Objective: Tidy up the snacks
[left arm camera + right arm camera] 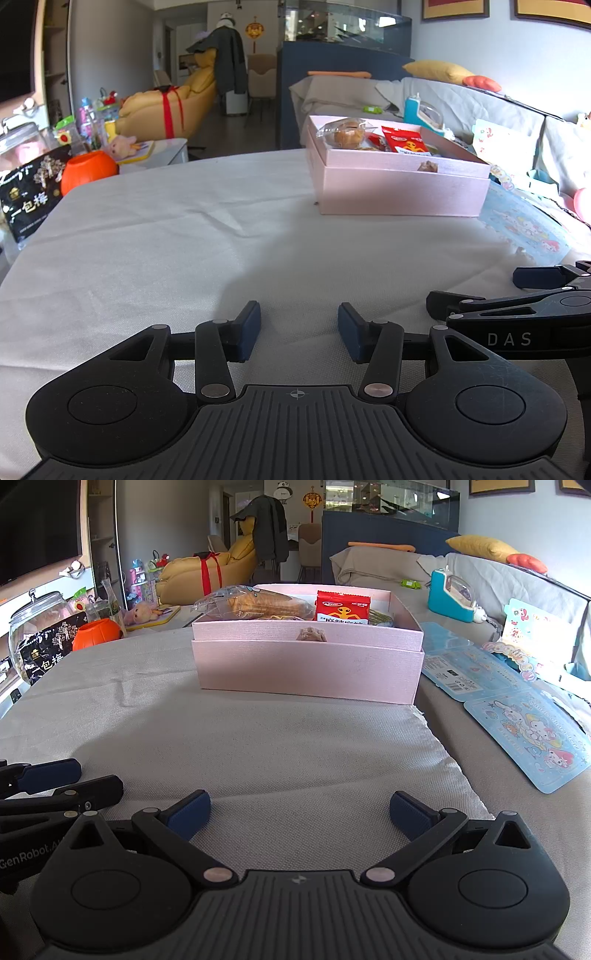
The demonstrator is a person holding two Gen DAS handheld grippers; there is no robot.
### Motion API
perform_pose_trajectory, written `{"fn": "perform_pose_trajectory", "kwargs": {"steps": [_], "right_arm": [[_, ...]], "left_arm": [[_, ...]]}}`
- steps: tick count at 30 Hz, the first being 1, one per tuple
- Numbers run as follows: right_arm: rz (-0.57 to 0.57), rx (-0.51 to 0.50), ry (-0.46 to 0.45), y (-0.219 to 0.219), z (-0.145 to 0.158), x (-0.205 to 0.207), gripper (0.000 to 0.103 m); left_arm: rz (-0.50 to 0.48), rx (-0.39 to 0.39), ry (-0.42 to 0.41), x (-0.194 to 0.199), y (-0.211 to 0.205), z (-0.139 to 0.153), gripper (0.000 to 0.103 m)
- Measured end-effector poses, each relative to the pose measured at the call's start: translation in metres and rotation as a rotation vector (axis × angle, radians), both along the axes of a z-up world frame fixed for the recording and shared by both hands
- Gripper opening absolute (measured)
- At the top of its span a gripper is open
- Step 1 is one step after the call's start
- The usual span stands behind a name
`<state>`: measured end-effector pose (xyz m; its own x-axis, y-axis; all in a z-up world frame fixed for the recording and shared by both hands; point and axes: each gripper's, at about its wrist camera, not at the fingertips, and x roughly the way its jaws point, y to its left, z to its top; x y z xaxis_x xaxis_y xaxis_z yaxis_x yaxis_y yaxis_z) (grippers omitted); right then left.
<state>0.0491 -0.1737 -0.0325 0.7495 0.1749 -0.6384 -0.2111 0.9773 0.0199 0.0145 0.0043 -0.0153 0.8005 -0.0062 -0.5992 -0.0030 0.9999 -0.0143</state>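
Two grippers rest low over a grey tablecloth (258, 746), side by side, and neither has hold of anything. The left gripper (299, 330) has its blue-padded fingers parted by a moderate gap with bare cloth between them; the right gripper (300, 814) is spread wider, its pads far apart, again with only cloth between. In the left wrist view the right gripper's fingers enter from the right edge, just beside the left one. Further along the table stands a pink box (306, 672), its inner tray seated in a slightly larger outer shell, well apart from both grippers. The snacks lie inside it: a clear-wrapped bread roll (255, 603) on the left side, a red snack packet (342, 607) with a yellow figure standing near the middle, and other wrappers behind them that are too hidden to name. A small brownish tab (312, 634) shows at the centre of the tray's front wall. To the right of the box, off the cloth, lie blue cartoon sticker cards (532, 738). At the table's far left edge sit a black snack bag with Chinese lettering (27, 199), an orange pumpkin-shaped pot (88, 170) and a glass jar (40, 616). A grey-covered sofa (461, 99) runs behind the box.
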Motion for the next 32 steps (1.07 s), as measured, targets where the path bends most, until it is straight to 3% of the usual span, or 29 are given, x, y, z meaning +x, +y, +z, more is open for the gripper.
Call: {"fn": "perform_pose_trajectory", "kwargs": {"steps": [32], "right_arm": [[0.000, 0.000, 0.000, -0.0001, 0.0000, 0.0000, 0.103]], "left_arm": [[0.000, 0.001, 0.001, 0.0023, 0.0004, -0.0030, 0.053]]}}
